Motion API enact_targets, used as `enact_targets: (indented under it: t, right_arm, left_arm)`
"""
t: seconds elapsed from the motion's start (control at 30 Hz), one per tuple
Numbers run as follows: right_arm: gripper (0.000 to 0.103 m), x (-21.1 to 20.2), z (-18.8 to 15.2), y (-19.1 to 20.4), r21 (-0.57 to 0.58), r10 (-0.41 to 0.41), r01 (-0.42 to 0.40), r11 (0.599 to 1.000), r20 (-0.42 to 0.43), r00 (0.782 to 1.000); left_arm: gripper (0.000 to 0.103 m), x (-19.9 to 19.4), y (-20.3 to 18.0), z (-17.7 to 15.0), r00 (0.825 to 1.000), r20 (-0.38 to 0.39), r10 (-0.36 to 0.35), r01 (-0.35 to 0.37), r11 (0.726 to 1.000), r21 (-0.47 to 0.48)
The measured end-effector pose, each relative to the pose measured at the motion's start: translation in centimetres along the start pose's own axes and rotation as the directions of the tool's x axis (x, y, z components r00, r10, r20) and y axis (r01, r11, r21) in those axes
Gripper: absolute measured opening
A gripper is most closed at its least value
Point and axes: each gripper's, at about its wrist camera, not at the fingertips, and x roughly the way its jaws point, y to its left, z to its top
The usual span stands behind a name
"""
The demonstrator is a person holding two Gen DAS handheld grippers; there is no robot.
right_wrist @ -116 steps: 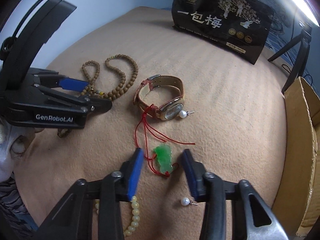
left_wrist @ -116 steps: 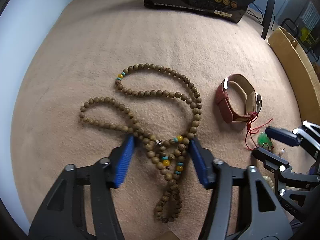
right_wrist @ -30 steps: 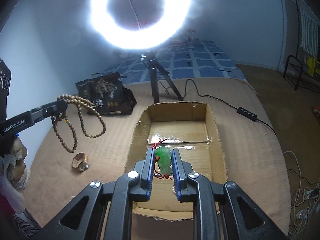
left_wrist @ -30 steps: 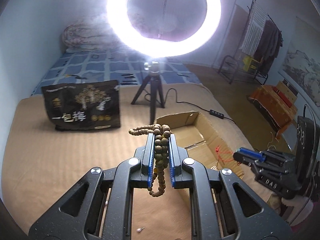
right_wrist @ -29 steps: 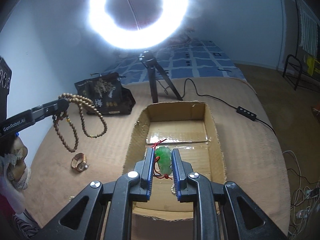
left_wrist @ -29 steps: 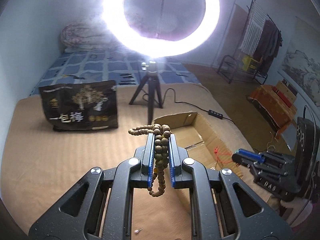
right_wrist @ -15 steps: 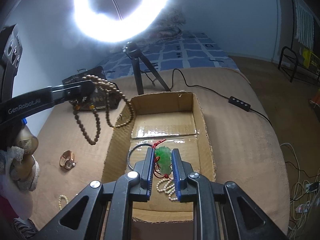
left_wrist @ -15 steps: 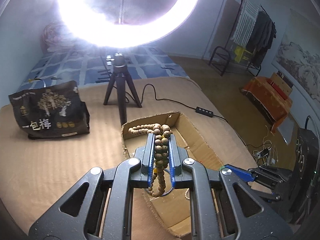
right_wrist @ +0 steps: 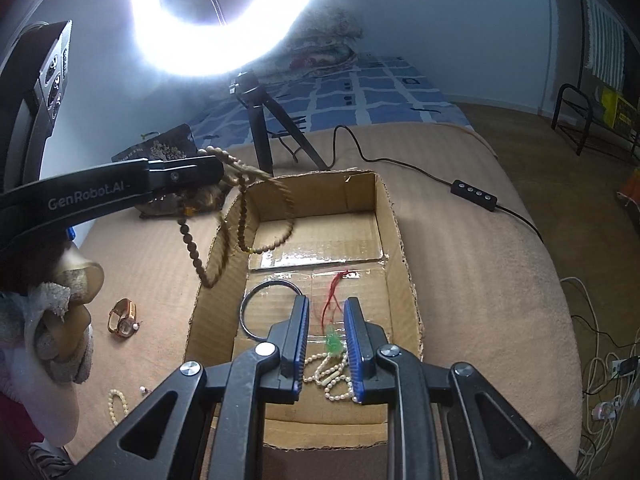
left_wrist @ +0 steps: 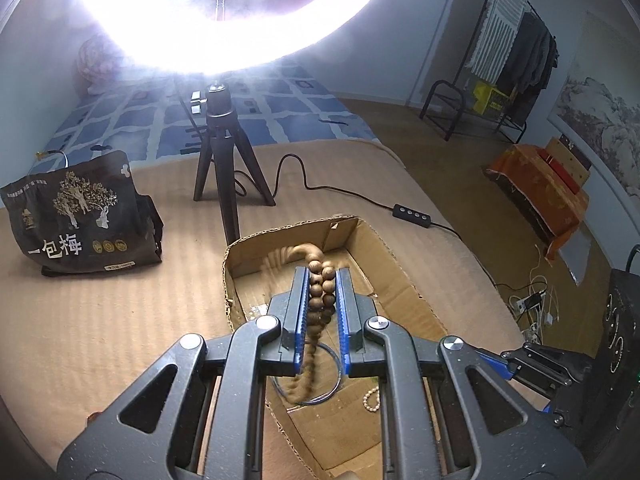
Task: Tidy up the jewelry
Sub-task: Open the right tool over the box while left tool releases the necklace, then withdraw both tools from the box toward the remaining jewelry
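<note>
My left tongs (left_wrist: 322,280) pinched the bead necklace (right_wrist: 236,216) over the box (right_wrist: 404,276); right tongs (right_wrist: 326,332) spread, pendant (right_wrist: 334,340) dropped inside. Next, I judged: release beads.

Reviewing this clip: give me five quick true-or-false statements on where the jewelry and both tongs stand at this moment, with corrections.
1. The left tongs grip the wooden bead necklace. True.
2. The right tongs clamp the green pendant. False: their jaws are apart and the pendant lies in the cardboard box.
3. The watch is inside the box. False: it lies on the blanket to the left of the box.
4. A metal bangle and a string of pearls lie on the box floor. True.
5. The bead necklace rests flat on the blanket. False: it hangs in the air over the box's left wall.
</note>
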Motion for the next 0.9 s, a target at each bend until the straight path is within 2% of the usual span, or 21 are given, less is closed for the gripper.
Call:
enact_targets:
  t: [0.03, 0.1, 0.2, 0.27, 0.4, 0.67, 0.9]
  right_arm:
    - [0.023, 0.0, 0.0, 0.0, 0.0, -0.002, 0.002, 1.0, 0.001, 1.0]
    - [0.03, -0.1, 0.1, 0.2, -0.003, -0.012, 0.012, 1.0, 0.005, 1.0]
    - [0.039, -0.3, 0.1, 0.3, -0.004, -0.029, 0.029, 1.0, 0.011, 1.0]
    - [0.053, -0.4, 0.1, 0.3, -0.003, -0.038, 0.038, 0.999, 0.019, 0.999]
    - [0.06, -0.8, 0.2, 0.5, -0.003, -0.049, 0.049, 0.999, 0.032, 0.998]
    - [0.082, -1.6, 0.2, 0.8, -0.009, -0.071, 0.071, 0.997, 0.056, 0.996]
    - [0.091, -2.9, 0.1, 0.9, 0.001, -0.099, 0.099, 0.995, 0.089, 0.991]
  left_arm:
    - [0.012, 0.0, 0.0, 0.0, 1.0, -0.003, 0.005, -0.005, 1.0, 0.002]
    - [0.02, -0.1, -0.1, 0.0, 1.0, 0.002, 0.011, -0.011, 1.0, 0.004]
    - [0.022, -0.4, 0.1, 0.1, 1.0, 0.01, 0.013, -0.012, 1.0, -0.002]
    - [0.022, -0.7, 0.2, 0.1, 1.0, 0.014, 0.015, -0.015, 1.0, -0.001]
    - [0.022, -1.2, 0.4, 0.1, 0.999, 0.022, 0.023, -0.024, 1.0, 0.003]
    - [0.022, -2.4, 0.8, -0.2, 0.999, 0.035, 0.04, -0.041, 0.999, 0.006]
    - [0.022, -4.3, 0.9, -0.4, 0.997, 0.058, 0.05, -0.051, 0.999, 0.011]
